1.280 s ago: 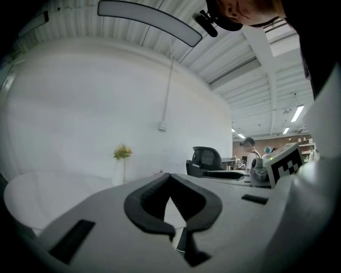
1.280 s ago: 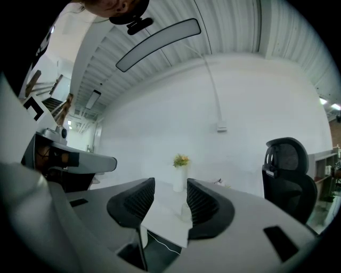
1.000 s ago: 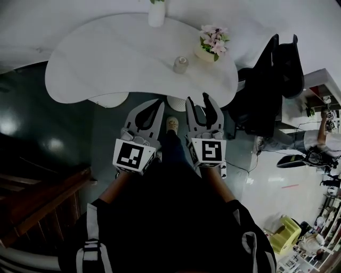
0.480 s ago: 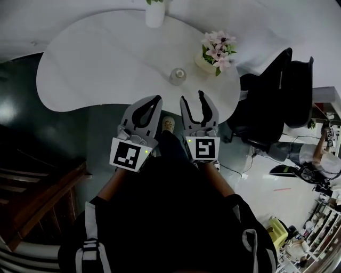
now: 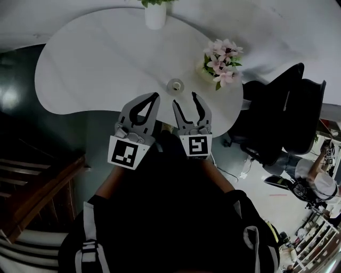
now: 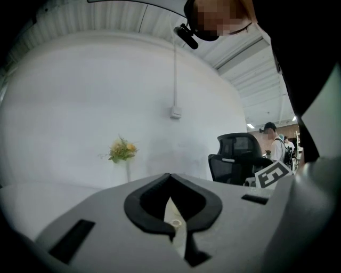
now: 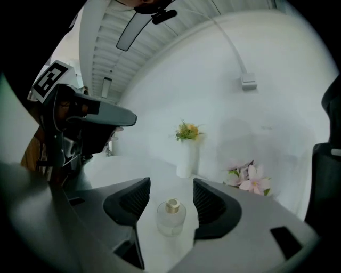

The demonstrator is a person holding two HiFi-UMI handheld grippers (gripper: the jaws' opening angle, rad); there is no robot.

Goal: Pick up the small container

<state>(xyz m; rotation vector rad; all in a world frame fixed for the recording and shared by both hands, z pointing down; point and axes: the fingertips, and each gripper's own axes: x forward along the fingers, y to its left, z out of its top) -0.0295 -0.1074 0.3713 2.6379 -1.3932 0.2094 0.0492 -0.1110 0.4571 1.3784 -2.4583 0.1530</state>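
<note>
The small container (image 5: pixel 175 85) is a clear round bottle with a gold cap, standing on the white table (image 5: pixel 96 58) near its front edge. My right gripper (image 5: pixel 185 99) points at it from just short of that edge, its jaws apart and opening. In the right gripper view the small container (image 7: pixel 171 216) is framed between the black pads (image 7: pixel 212 201), which do not touch it. My left gripper (image 5: pixel 154 96) hovers beside the right one, to the bottle's left. Seen from its own camera, the left gripper (image 6: pixel 169 176) has its tips together and holds nothing.
A white vase (image 5: pixel 155 13) with greenery stands at the table's far edge, and a pot of pink flowers (image 5: pixel 221 58) at its right end. Black office chairs (image 5: pixel 277 112) stand to the right, where a person (image 5: pixel 314 178) is working. Wooden steps (image 5: pixel 37 181) lie on the left.
Both grippers have moved forward to the table's front edge, closing on the small container. The right gripper's jaws now stand wider apart. The left gripper stays shut.
</note>
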